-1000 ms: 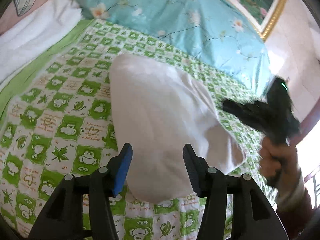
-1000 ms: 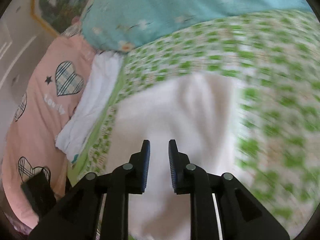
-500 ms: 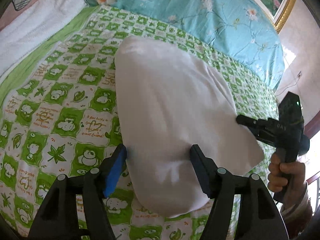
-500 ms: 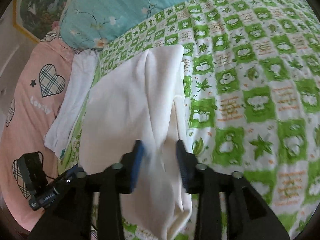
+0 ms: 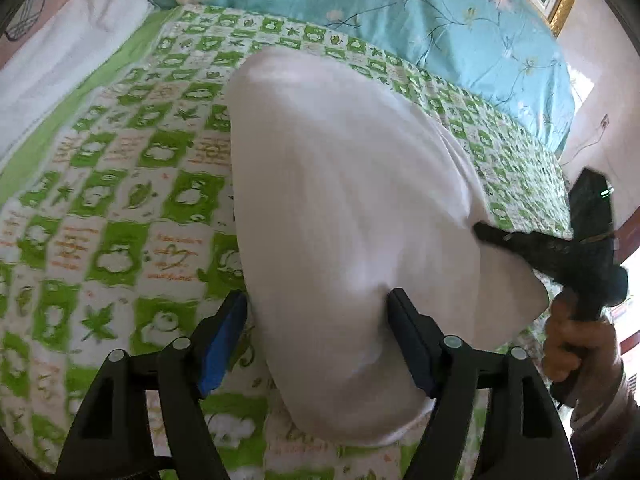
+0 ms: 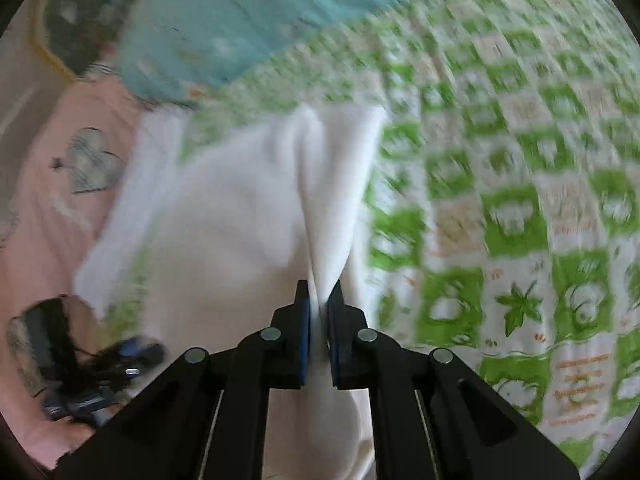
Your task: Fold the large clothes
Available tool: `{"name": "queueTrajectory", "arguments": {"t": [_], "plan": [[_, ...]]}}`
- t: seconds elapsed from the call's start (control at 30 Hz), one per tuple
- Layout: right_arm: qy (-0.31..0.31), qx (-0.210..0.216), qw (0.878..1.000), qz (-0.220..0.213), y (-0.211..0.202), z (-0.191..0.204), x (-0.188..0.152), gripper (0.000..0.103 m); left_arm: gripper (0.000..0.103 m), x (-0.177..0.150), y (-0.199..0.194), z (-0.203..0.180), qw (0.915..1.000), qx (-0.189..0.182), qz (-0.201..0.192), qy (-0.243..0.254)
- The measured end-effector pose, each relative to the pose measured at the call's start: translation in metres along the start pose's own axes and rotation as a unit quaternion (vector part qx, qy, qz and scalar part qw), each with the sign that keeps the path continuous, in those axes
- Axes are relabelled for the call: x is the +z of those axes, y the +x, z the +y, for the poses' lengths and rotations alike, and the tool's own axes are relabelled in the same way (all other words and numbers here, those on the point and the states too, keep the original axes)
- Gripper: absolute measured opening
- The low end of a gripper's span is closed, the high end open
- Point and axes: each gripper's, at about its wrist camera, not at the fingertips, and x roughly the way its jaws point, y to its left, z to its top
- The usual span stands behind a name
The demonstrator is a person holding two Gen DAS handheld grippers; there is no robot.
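Note:
A white garment (image 5: 344, 208) lies folded on the green-and-white checked bedsheet (image 5: 120, 200). My left gripper (image 5: 318, 312) is open, its jaws astride the garment's near corner, with cloth between them. My right gripper (image 6: 319, 300) is shut on a raised fold of the white garment (image 6: 240, 216), pinching it at the near right edge. The right gripper also shows in the left wrist view (image 5: 486, 232), touching the garment's right edge. The left gripper shows blurred in the right wrist view (image 6: 136, 354), at the garment's left edge.
A turquoise floral quilt (image 5: 400, 12) lies along the far side of the bed. A folded white towel (image 5: 64, 56) and a pink cover with plaid hearts (image 6: 52, 184) lie to the left. A gold-framed picture (image 5: 560, 0) hangs on the wall.
My right gripper has closed on a fold of the garment and is moving, blurring its view. My left gripper has moved forward so its open jaws straddle the garment's corner.

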Motion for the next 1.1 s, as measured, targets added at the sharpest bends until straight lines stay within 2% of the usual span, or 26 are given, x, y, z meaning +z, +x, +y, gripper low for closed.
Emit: {"name": "queueTrajectory", "arguments": {"t": [0.07,0.17,0.33,0.4,0.47,0.53,0.57,0.63,0.67,0.7,0.77,0.83,0.93,0.97,1.03,1.1], "plan": [[0.02,0.001,1.0,0.005,0.012,-0.01,-0.003,0.009,0.082,0.0,0.002,0.003,0.9999,-0.003,-0.002,-0.01],[0.018,-0.002,1.0,0.001,0.005,-0.007,0.0,0.013,0.082,-0.001,-0.002,0.006,0.9999,-0.007,-0.003,-0.015],[-0.003,-0.018,0.999,-0.042,-0.038,0.006,0.009,0.014,0.079,-0.004,-0.031,0.01,0.9994,-0.013,-0.014,-0.028],[-0.021,0.014,0.999,-0.043,-0.053,0.016,0.008,0.014,0.079,-0.007,-0.045,0.013,0.9991,-0.024,-0.02,-0.027],[-0.05,0.05,0.997,-0.023,-0.058,0.033,-0.001,0.014,0.079,-0.009,-0.049,0.013,0.9991,-0.034,-0.014,-0.023],[-0.086,0.076,0.993,0.007,-0.051,0.053,-0.014,0.014,0.075,-0.013,-0.046,0.011,0.9998,-0.019,-0.006,-0.005],[-0.104,0.071,0.992,0.023,-0.045,0.058,-0.021,0.014,0.075,-0.017,-0.04,0.009,0.9999,0.004,0.005,0.012],[-0.131,0.012,0.99,0.045,-0.03,0.057,-0.035,0.014,0.076,-0.022,-0.033,0.008,0.9995,0.019,0.013,0.02],[-0.131,-0.024,0.989,0.056,-0.02,0.049,-0.039,0.011,0.077,-0.023,-0.03,0.011,0.9997,0.011,0.012,0.016],[-0.121,-0.045,0.989,0.065,-0.012,0.038,-0.042,0.002,0.078,-0.025,-0.029,0.012,0.9998,0.009,0.012,0.013],[-0.082,-0.028,0.994,0.071,-0.006,0.017,-0.044,0.0,0.081,-0.026,-0.027,0.013,0.9999,0.011,0.008,0.01],[-0.08,-0.025,0.994,0.073,-0.008,0.015,-0.043,0.0,0.083,-0.028,-0.026,0.013,0.9996,0.022,0.003,0.018],[-0.081,-0.024,0.994,0.072,-0.017,0.022,-0.038,0.0,0.077,-0.024,-0.037,0.013,0.9999,0.016,-0.001,0.005],[-0.075,-0.016,0.995,0.06,-0.024,0.024,-0.033,0.001,0.072,-0.02,-0.047,0.011,0.9998,0.014,-0.014,0.004],[-0.071,-0.009,0.997,0.033,-0.033,0.028,-0.022,0.002,0.07,-0.011,-0.059,0.009,0.9992,0.006,-0.04,0.004],[-0.065,-0.003,0.998,0.005,-0.037,0.031,-0.004,0.002,0.065,0.007,-0.069,0.006,0.9972,-0.024,-0.072,0.003]]}}
